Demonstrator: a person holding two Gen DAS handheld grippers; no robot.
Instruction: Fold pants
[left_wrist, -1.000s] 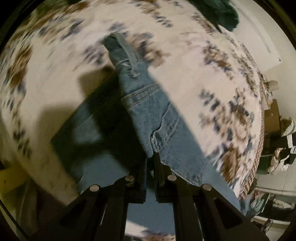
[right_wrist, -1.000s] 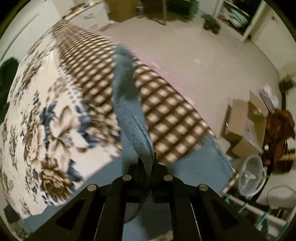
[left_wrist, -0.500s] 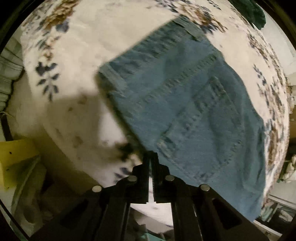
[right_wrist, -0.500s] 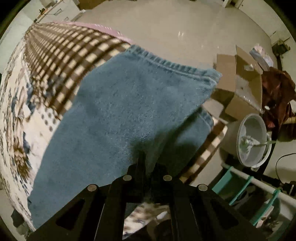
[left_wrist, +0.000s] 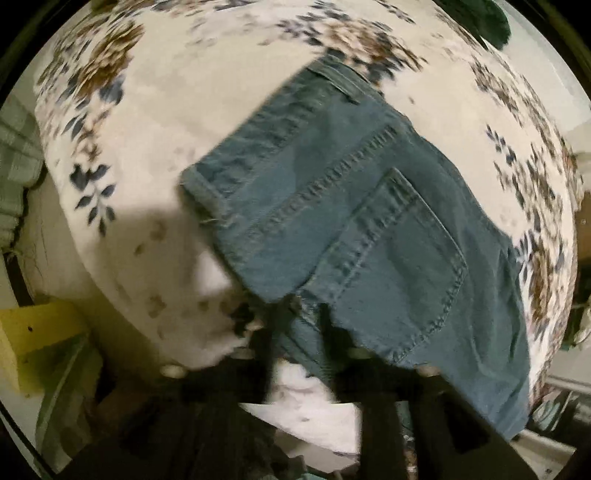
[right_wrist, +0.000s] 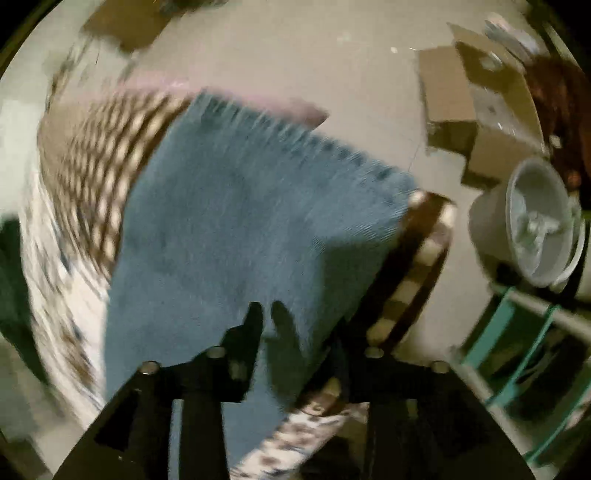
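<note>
Blue denim pants (left_wrist: 354, 221) lie flat on a floral bedspread (left_wrist: 184, 110), waistband at upper left, back pocket facing up. My left gripper (left_wrist: 295, 325) has its fingers apart at the near edge of the waist end; denim lies between and over them. In the right wrist view the leg end of the pants (right_wrist: 240, 229) lies on the checkered edge of the bedspread (right_wrist: 96, 158), hem towards the floor. My right gripper (right_wrist: 291, 332) has its fingers spread, with the near denim edge between them. Both views are blurred.
A dark green garment (left_wrist: 484, 14) lies at the bed's far end. A yellow box (left_wrist: 37, 332) stands left of the bed. Beyond the bed's foot are cardboard boxes (right_wrist: 476, 107), a grey bin (right_wrist: 535, 229) and a teal rack (right_wrist: 517, 354) on the floor.
The pants came down from a raised fold and now lie flat on the bed. Both grippers went from shut on the denim to open and have drawn back slightly.
</note>
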